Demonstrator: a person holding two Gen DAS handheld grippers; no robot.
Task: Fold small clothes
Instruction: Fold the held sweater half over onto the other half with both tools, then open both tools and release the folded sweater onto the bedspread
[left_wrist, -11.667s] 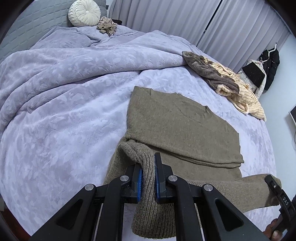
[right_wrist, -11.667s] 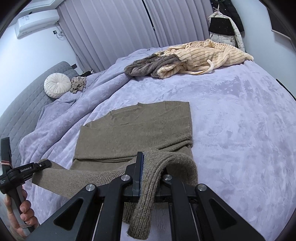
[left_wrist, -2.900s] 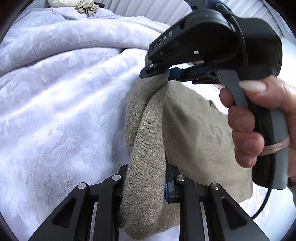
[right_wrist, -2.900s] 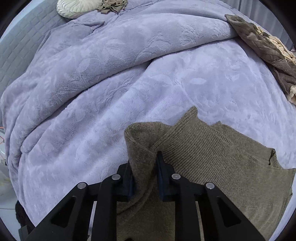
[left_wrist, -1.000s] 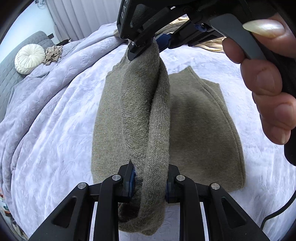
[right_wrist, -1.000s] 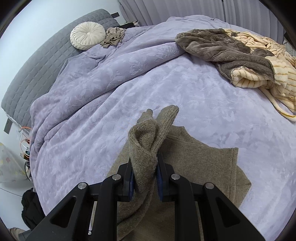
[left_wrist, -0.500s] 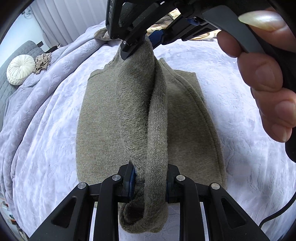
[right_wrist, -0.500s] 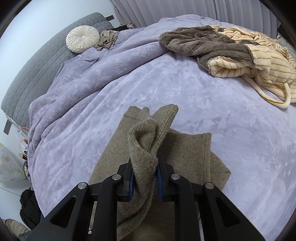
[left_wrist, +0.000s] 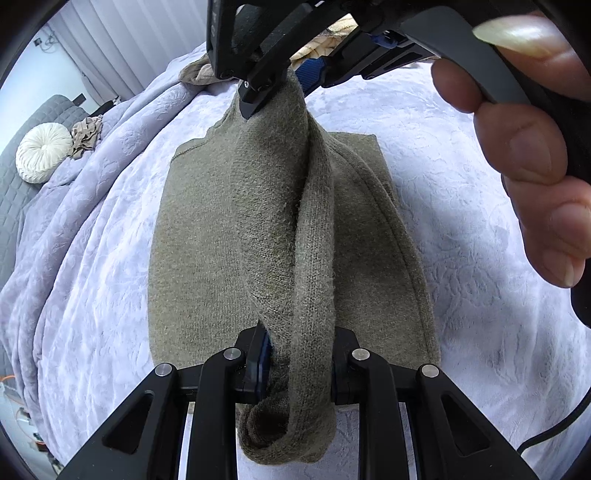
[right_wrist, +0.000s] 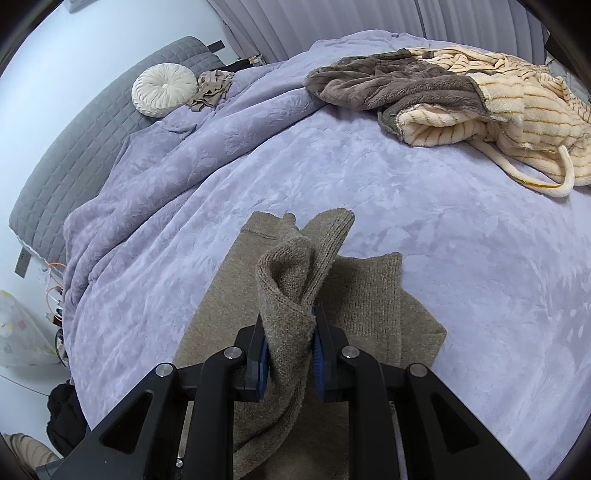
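Note:
An olive-brown knit sweater (left_wrist: 199, 236) lies partly folded on the lilac bedspread (left_wrist: 92, 258). My left gripper (left_wrist: 295, 362) is shut on one end of a raised fold of the sweater. My right gripper (right_wrist: 290, 358) is shut on the other end of that fold; it also shows in the left wrist view (left_wrist: 280, 85), held by a hand at the far end. The fold hangs stretched between the two grippers above the flat part of the sweater (right_wrist: 362, 295).
A brown and cream striped fleece pile (right_wrist: 461, 99) lies at the far side of the bed. A round white cushion (right_wrist: 164, 88) and a small beige cloth (right_wrist: 212, 86) sit by the grey headboard (right_wrist: 74, 147). Curtains hang behind.
Both grippers have carried the held fold further over the flat sweater, which now lies more squarely beneath it. The grip is unchanged on both sides.

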